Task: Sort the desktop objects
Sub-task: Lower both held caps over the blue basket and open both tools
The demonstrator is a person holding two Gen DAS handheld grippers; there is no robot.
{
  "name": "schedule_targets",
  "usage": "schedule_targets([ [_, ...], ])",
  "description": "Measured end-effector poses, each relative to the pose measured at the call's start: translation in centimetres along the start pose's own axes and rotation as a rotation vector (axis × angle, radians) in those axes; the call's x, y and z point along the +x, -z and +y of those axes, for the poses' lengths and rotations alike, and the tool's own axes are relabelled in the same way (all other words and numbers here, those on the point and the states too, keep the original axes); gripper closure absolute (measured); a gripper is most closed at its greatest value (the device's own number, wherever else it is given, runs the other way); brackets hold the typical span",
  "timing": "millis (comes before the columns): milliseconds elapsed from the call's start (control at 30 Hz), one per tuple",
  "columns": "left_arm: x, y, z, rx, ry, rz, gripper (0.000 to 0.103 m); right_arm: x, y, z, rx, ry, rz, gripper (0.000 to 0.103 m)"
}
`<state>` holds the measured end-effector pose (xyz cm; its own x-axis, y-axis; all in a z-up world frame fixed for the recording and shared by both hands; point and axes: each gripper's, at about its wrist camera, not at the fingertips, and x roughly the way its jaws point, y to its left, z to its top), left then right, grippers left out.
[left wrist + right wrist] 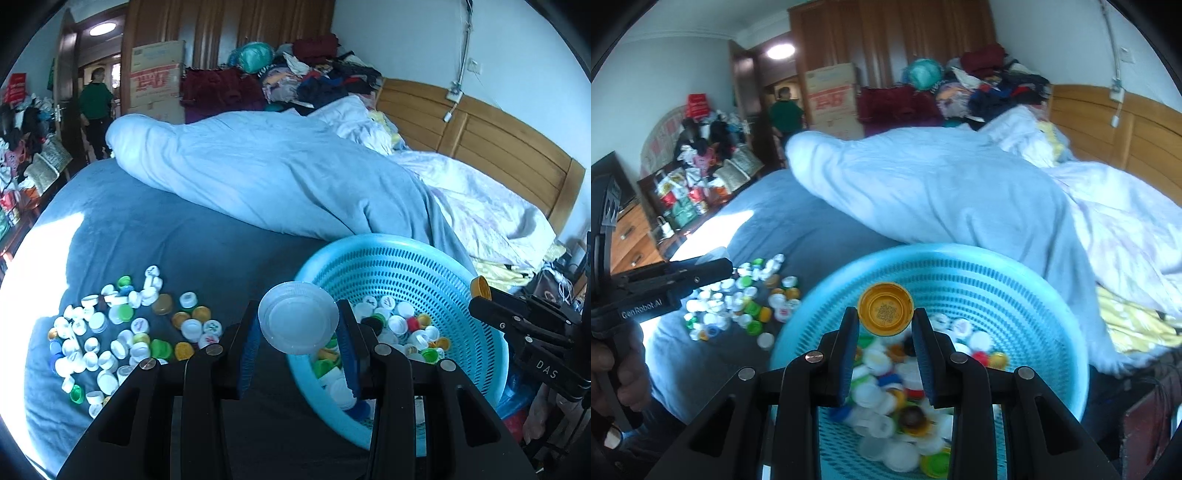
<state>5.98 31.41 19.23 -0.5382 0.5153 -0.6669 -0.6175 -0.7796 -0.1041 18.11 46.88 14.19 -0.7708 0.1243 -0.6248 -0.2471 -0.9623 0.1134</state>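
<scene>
Both tools are loaded and carried toward the same container, which fits a sort that gathers loose caps into one place. The left tool is closed partway on a clear plastic lid, gripped by its edges so that the hollow face looks at the camera; the lid hangs at the basket's 9 o'clock rim, not yet fully over the bowl. The right tool is pinched on a yellow bottle cap, also edge-on between the blue pads, and it sits over the middle of the turquoise perforated basket, so a release there would probably land the cap among the mixed caps inside. The basket rests on the blue bedsheet near the bed's edge, within reach of both hands. The unsorted caps lie scattered on the sheet at about 9 o'clock from the basket, close enough for short trips back and forth.
</scene>
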Motion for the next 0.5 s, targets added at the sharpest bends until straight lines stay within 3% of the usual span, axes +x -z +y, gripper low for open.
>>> schedule_targets([
  [333,4.4,-0.2,-7.2,0.125,0.091,0.179,0.069,1.3,1.5,-3.0,0.012,0.05,0.111,0.071],
  [500,5.2,0.2,-8.4,0.143,0.105,0.202,0.069,1.7,1.9,-3.3,0.001,0.065,0.125,0.071],
])
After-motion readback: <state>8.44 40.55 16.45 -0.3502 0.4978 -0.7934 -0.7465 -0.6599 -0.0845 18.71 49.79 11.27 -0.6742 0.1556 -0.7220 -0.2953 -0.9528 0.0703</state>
